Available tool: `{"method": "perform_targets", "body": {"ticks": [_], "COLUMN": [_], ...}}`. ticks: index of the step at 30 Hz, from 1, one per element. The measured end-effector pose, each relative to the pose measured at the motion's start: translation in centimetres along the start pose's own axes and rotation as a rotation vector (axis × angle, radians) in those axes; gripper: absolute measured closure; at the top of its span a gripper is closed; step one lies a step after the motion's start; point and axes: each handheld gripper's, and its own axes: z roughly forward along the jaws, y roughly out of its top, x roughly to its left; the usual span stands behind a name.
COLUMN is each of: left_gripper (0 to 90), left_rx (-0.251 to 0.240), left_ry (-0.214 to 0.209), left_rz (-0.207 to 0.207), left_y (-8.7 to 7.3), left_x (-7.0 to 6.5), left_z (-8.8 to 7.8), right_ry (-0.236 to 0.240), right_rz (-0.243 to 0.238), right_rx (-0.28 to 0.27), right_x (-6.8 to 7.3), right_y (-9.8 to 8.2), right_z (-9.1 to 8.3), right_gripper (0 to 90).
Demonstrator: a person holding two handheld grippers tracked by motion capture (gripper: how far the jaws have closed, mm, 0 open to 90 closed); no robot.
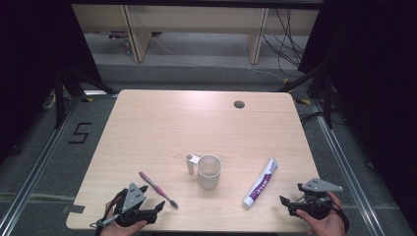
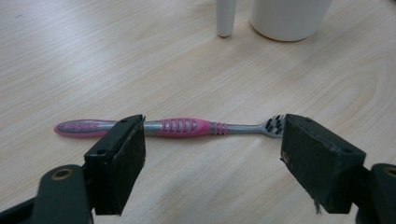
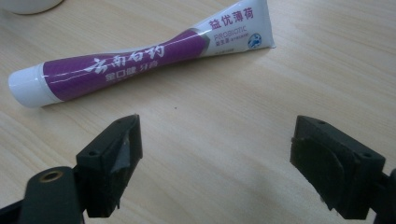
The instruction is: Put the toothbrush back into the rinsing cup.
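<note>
Approach step, nothing grasped; left hand-held gripper [image 1: 147, 202] jaws apart, toothbrush [image 1: 157, 189] left of mug [image 1: 209, 171]; right hand-held gripper [image 1: 290, 195] jaws apart, toothpaste [image 1: 261, 182] right of mug; next: advance, close on each.

White mug [image 1: 210, 171] on wooden table [image 1: 162, 123]
</note>
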Motion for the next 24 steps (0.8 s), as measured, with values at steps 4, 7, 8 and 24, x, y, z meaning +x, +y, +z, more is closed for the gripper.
{"method": "perform_targets", "body": {"ticks": [4, 7, 8, 24], "left_gripper": [21.4, 19.4, 19.3, 21.6], "left_rx": [0.037, 0.023, 0.03, 0.219], "left_ry": [-0.008, -0.037, -0.042, -0.113], "left_rz": [0.039, 0.029, 0.05, 0.335], "left_y": [0.1, 0.4, 0.7, 4.9], "left_x": [-0.2, -0.7, -0.7, 2.0], "left_z": [0.1, 0.4, 0.3, 0.3], "right_ry": [0.012, 0.022, 0.022, 0.043], "right_rz": [-0.003, 0.034, 0.01, 0.005], "right_rx": [-0.007, 0.014, 0.008, 0.007], "right_x": [0.0, 0.4, 0.1, -0.3], "right_y": [0.0, 0.0, 0.0, 0.0], "right_z": [0.1, 0.0, 0.1, 0.3], "right_gripper": [17.5, 18.3, 18.6, 20.4]}}
